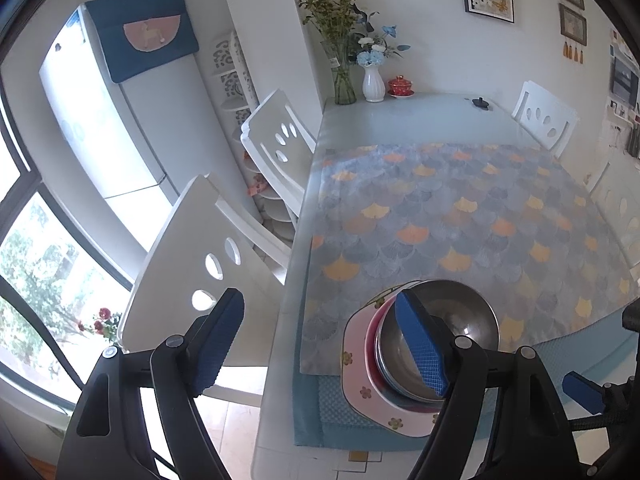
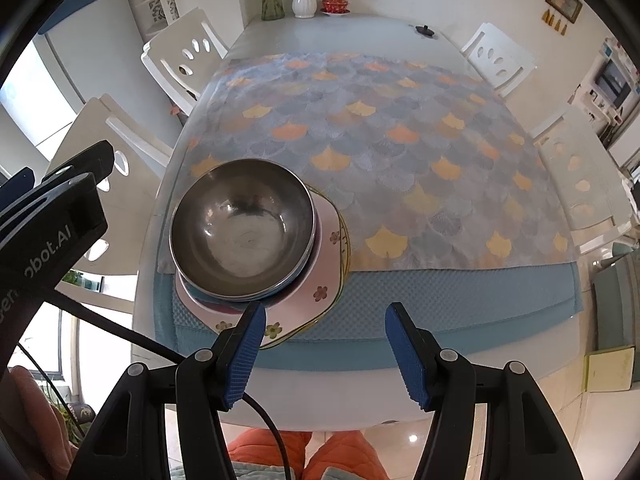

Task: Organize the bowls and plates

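A steel bowl sits on top of a stack, nested in another steel bowl and a red dish, all on a pink flowered plate near the table's front left corner. The stack also shows in the left wrist view, steel bowl over the pink plate. My left gripper is open and empty, above the table's left edge, its right finger over the bowl's rim. My right gripper is open and empty, just in front of the stack over the table's front edge.
A patterned cloth and a blue mat cover the glass table. White chairs stand along both sides. Vases with flowers, a red lidded cup and a small black lid are at the far end.
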`<state>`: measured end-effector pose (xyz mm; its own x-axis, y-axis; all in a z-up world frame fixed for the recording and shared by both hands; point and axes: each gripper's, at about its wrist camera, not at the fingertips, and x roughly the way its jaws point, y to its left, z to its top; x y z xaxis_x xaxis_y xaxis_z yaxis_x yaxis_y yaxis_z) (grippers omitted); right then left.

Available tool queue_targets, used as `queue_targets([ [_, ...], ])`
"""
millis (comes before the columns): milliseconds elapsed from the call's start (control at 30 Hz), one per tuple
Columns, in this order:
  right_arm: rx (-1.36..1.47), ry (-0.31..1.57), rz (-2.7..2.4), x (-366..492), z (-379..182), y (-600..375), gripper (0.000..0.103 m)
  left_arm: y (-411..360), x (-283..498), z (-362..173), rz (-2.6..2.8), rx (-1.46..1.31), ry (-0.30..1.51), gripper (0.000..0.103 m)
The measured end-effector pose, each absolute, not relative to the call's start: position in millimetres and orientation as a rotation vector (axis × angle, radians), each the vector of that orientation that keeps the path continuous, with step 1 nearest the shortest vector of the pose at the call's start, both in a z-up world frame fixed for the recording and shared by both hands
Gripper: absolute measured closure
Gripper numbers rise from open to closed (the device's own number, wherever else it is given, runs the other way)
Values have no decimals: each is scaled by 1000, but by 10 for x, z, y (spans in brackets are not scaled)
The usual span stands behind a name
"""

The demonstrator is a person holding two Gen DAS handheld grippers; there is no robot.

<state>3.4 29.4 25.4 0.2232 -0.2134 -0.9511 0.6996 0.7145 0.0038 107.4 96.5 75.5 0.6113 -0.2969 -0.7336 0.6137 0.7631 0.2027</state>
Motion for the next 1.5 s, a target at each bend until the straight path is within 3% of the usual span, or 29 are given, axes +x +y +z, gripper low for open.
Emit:
queue_targets([
  [1000, 508, 1189, -683, 54, 191, 266, 43, 954, 1237, 714, -580, 472, 737, 26],
  [1500, 521, 1085, -804, 11, 364, 148, 43, 843, 1275, 726, -630, 476, 734, 26],
])
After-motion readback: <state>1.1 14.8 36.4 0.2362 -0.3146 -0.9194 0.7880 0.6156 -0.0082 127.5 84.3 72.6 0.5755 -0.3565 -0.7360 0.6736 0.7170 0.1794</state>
